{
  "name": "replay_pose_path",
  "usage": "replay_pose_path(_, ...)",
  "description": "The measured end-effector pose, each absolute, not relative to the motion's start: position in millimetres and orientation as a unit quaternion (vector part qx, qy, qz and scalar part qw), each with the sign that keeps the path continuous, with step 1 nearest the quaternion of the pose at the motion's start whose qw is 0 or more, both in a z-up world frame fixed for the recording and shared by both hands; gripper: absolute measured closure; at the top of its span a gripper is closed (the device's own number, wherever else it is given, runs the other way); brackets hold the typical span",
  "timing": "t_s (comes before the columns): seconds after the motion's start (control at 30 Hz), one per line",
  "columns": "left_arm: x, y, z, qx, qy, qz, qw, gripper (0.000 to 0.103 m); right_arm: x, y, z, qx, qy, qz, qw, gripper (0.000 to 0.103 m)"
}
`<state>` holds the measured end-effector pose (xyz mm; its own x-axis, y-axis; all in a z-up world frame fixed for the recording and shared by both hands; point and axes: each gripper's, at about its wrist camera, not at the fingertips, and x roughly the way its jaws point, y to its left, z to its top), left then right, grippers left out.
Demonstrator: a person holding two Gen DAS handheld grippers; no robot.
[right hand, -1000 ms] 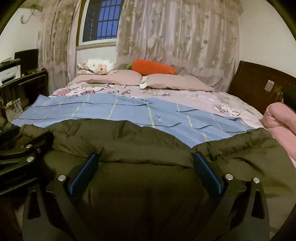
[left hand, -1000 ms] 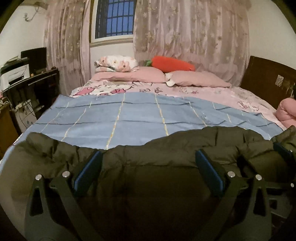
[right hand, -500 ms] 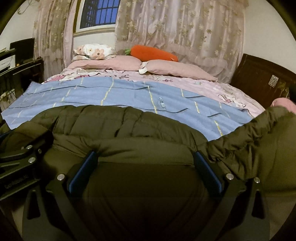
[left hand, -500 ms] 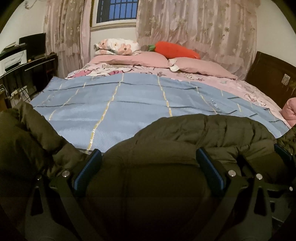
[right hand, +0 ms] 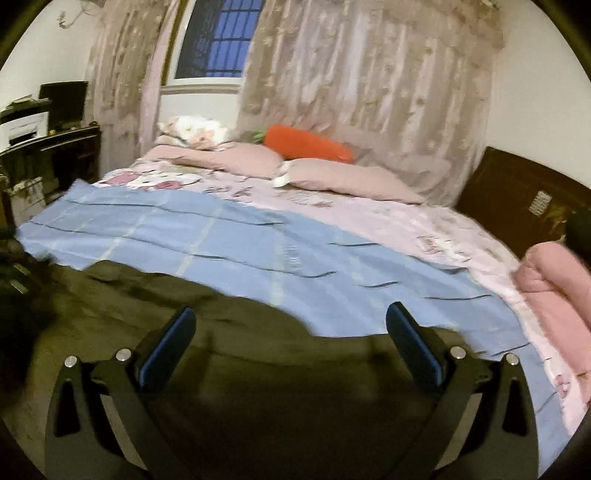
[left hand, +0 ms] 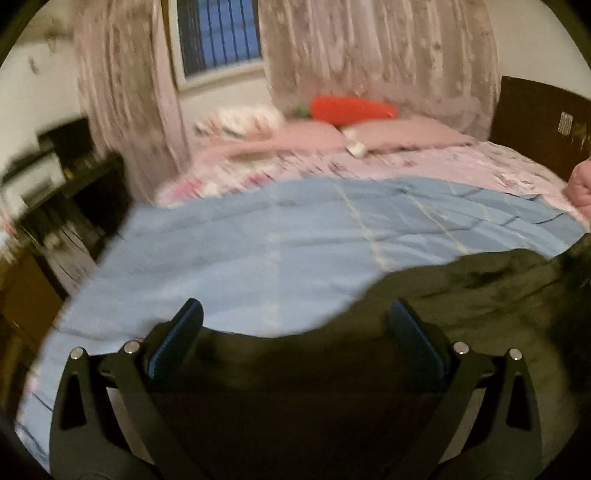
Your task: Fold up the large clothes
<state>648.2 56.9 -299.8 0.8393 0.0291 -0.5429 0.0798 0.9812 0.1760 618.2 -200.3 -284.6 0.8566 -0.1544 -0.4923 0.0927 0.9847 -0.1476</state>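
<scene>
Left wrist view: the left tool (left hand: pixel 295 332) stood with its two blue-padded fingers (left hand: pixel 177 343) spread wide, nothing held between them. The dark olive padded coat (left hand: pixel 480 295) lay on the blue checked sheet (left hand: pixel 258 240) covering the near part of the bed; its edge ran under the right-hand finger and across the lower part of the gap, and contact with the pads could not be judged through the blur. Beyond the sheet lay a pink printed bedcover (left hand: pixel 424 166), pink pillows (left hand: pixel 406 134) and an orange carrot-shaped cushion (left hand: pixel 351 107), with lace curtains (left hand: pixel 369 55) and a barred window (left hand: pixel 221 33) behind.

Right wrist view: the right tool (right hand: pixel 291 332) was likewise spread wide and gripped nothing. The coat (right hand: pixel 147 317) lay flat on the sheet (right hand: pixel 258 243), filling the lower left of the frame and passing beneath both fingers (right hand: pixel 413 343). A folded pink quilt (right hand: pixel 554 288) rested at the right edge of the bed, near the dark wooden headboard (right hand: pixel 517 195). A dark worktop (right hand: pixel 55 147) stood to the left of the bed.
</scene>
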Motion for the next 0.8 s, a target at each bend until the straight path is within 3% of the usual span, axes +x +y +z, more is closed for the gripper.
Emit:
replay_pose_path(0.13,662,102,-325,0.113,0.318,0.036,0.941,0.002,623,-260,-310,-0.025,0.288,-0.121,0.95,0.001)
replay_pose_path(0.2,664,124,-345,0.066,0.332,0.012,0.941,0.002,631,-285,-337,0.031,0.324,-0.108,0.939,0.001)
replay_pose_path(0.37,672,124,-380,0.044,0.345,0.018,0.938,0.002,641,-272,-364,0.033,0.315,-0.11,0.942,0.001)
replay_pose_path(0.57,678,144,-395,-0.028,0.357,-0.019,0.933,0.002,641,-290,-383,0.103,0.305,-0.072,0.944,0.001)
replay_pose_path(0.8,674,141,-395,-0.021,0.336,-0.007,0.941,0.002,645,-302,-394,0.157,0.304,-0.032,0.939,0.001)
